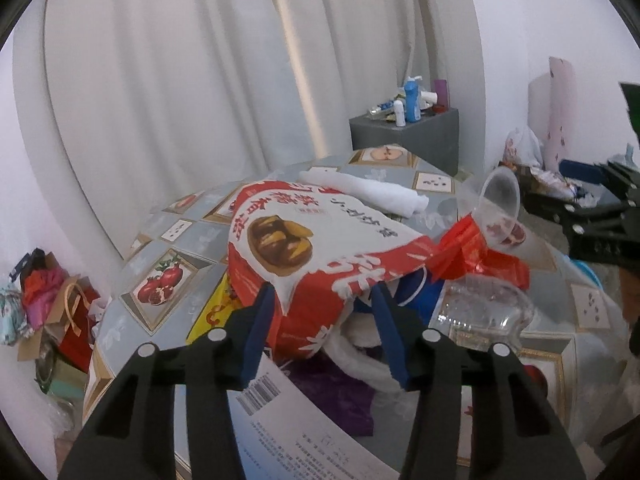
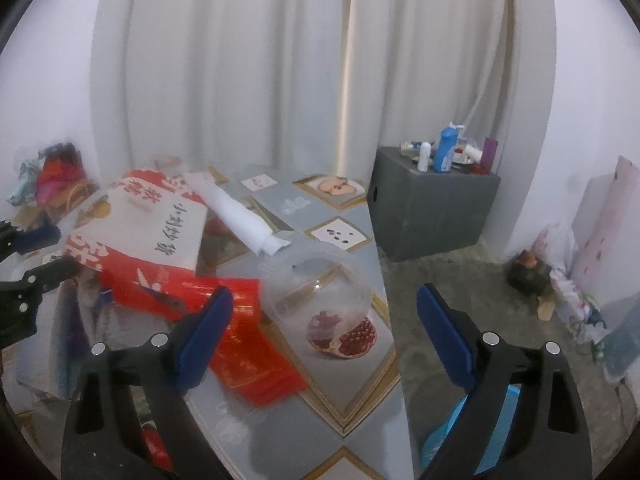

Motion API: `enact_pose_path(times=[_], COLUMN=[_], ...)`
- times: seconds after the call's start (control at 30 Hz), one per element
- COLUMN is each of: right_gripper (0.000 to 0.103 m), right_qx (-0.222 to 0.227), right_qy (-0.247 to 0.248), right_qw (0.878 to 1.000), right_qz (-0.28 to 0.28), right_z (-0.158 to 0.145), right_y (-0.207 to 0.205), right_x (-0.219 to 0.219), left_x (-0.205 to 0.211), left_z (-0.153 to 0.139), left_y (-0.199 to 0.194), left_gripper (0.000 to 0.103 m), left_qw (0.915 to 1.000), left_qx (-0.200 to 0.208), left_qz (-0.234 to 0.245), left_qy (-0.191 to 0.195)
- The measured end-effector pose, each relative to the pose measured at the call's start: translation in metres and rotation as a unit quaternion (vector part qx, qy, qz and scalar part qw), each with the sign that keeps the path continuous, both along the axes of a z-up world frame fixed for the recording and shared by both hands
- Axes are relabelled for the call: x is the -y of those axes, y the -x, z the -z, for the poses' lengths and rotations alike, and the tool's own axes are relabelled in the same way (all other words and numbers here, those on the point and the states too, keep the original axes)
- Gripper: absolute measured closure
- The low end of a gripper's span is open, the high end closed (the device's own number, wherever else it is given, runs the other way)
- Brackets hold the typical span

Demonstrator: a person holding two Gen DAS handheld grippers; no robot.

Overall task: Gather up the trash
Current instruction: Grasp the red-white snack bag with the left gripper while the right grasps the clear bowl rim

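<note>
1. Left wrist view: the left gripper (image 1: 324, 320) has its blue pads on either side of the near edge of a large red-and-white printed paper bag (image 1: 304, 240) that lies crumpled on the heap of trash. The bag's edge sits between the pads, and the left pad looks to be touching it. I cannot tell whether the right pad presses on it, so a firm pinch is not confirmed.
2. Judgement: the gripper is set at the bag's loose lip because that is the easiest part to grasp, and the bag tops the pile.
3. Directly below the left gripper lie a white printed sheet with a barcode (image 1: 280, 412), a purple cloth (image 1: 340, 396) and a white fabric piece (image 1: 360, 356). A crushed clear plastic bottle (image 1: 488, 312) lies to its right.
4. Right wrist view: the right gripper (image 2: 324, 336) is spread wide and holds nothing. A clear plastic cup (image 2: 320, 292) lies on its side ahead, between the fingers but not touched. It appears to be this gripper's likely target.
5. A red plastic wrapper (image 2: 252, 344) lies just beside the right gripper's left finger, partly under the cup, and may snag.
6. A rolled white cloth (image 2: 244, 216) lies farther ahead. The fruit-patterned tablecloth (image 2: 340, 392) ends at an edge close to the cup, so a nudge could roll it off.
7. A grey box with toiletry bottles (image 2: 432, 208) stands well beyond, clear of the work.
</note>
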State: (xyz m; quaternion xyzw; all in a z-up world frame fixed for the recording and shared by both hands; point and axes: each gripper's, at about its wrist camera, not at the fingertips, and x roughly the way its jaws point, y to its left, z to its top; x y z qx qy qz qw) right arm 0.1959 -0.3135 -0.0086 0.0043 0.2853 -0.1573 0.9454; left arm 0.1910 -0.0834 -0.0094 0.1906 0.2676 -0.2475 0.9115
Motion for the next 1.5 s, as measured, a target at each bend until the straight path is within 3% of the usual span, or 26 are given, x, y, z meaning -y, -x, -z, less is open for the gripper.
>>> enact_pose_path(times=[0.27, 0.67, 0.93, 1.5], right_gripper=[0.022, 0.038, 0.056, 0.091], right_qx=[-0.018, -0.037, -0.047, -0.060], right_qy=[-0.012, -0.018, -0.033, -0.030], right_qw=[1.000, 0.999, 0.998, 0.998], right_qz=[0.007, 0.011, 0.016, 0.021], right_z=[0.010, 0.019, 0.025, 0.026], right_y=[-0.014, -0.038, -0.048, -0.053], right_x=[0.012, 0.036, 0.046, 0.047], left_x=[0.008, 0.017, 0.027, 0.024], left_z=[0.006, 0.002, -0.001, -0.005], left_y=[-0.004, -0.029, -0.042, -0.050], left_gripper=[0.061, 0.070, 0.077, 0.084], left_qw=[0.9996, 0.9992, 0.9974, 0.9957], left_qx=[0.018, 0.033, 0.060, 0.077], left_qz=[0.001, -0.013, -0.028, -0.044], left_qy=[-0.021, -0.017, -0.028, -0.028])
